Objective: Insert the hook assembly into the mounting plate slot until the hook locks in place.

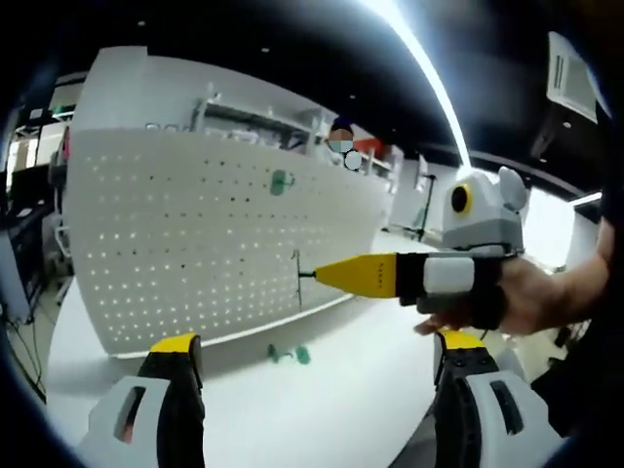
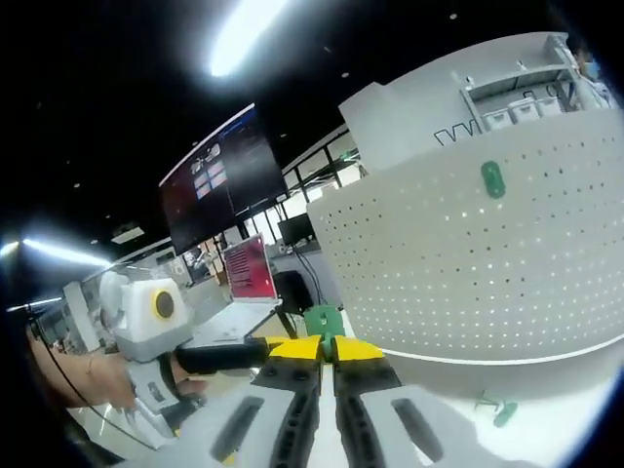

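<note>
White pegboard panel [image 1: 224, 234] stands upright on the white table [image 1: 322, 390], broad face toward me, rows of small holes across it. This is my mounting plate. One green hook [image 1: 281, 181] already sits on the board high up; in the right gripper view it's the same green piece [image 2: 493, 178] on the upper board. Loose green parts [image 1: 291, 354] lie on the table at the foot of the board, seen also at lower right in the right gripper view [image 2: 497, 408].

Key relation: my right gripper [image 1: 336, 275] reaches in from the right side of the left gripper view, long axis lying roughly level and pointing straight at the board face, yellow tip just short of it. A thin wire hook [image 1: 297, 278] hangs at that tip, touching or almost touching the panel, hard to say at this size. So the right hand is the near one and the push goes along the gripper's own axis into the holes.

In its own view, my right gripper [image 2: 328, 353] has the yellow tips pressed together, pinching a green hook piece [image 2: 322, 320].

My left gripper [image 1: 317, 356] is spread wide, empty, hanging back from the board, low over the table.
</note>
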Motion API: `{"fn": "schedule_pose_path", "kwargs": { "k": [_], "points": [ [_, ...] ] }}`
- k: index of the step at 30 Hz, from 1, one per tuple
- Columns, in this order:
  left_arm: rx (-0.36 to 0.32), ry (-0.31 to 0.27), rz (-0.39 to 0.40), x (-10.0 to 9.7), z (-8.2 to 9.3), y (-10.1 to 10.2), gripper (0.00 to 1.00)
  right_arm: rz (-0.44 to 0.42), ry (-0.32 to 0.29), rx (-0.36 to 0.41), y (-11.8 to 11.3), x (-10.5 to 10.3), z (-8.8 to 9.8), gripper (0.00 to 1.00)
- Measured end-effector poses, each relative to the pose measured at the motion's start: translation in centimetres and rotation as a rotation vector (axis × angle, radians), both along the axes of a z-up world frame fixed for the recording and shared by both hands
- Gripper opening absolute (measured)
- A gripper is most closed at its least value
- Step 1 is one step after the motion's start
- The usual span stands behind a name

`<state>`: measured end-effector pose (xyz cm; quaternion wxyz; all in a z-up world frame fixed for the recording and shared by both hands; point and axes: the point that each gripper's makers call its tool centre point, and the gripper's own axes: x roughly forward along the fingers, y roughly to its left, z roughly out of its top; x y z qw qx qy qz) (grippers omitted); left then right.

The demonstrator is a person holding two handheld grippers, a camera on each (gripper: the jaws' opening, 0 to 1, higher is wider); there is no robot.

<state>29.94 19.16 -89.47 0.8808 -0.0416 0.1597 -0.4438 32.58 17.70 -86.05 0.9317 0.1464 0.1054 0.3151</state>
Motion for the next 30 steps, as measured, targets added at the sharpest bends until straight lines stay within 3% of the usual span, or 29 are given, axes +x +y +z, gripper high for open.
{"fn": "schedule_pose_path", "kwargs": {
  "k": [9, 11, 14, 30],
  "points": [
    [-0.013, 0.028, 0.056, 0.6, -0.4, 1.2, 0.98, -0.086, -0.058, 0.005, -0.4, 1.7, 1.0, 0.0],
    [-0.006, 0.035, 0.055, 0.6, -0.6, 1.4, 0.96, -0.148, -0.114, 0.005, -1.3, 2.2, 2.0, 0.0],
    [0.002, 0.022, 0.069, 0.8, -0.5, 1.7, 0.96, -0.175, -0.146, -0.004, -1.6, 2.6, 2.6, 0.0],
    [-0.025, 0.062, 0.092, 1.3, -1.2, 2.3, 0.95, -0.298, -0.168, -0.021, -5.5, 6.6, 2.9, 0.0]
  ]
}}
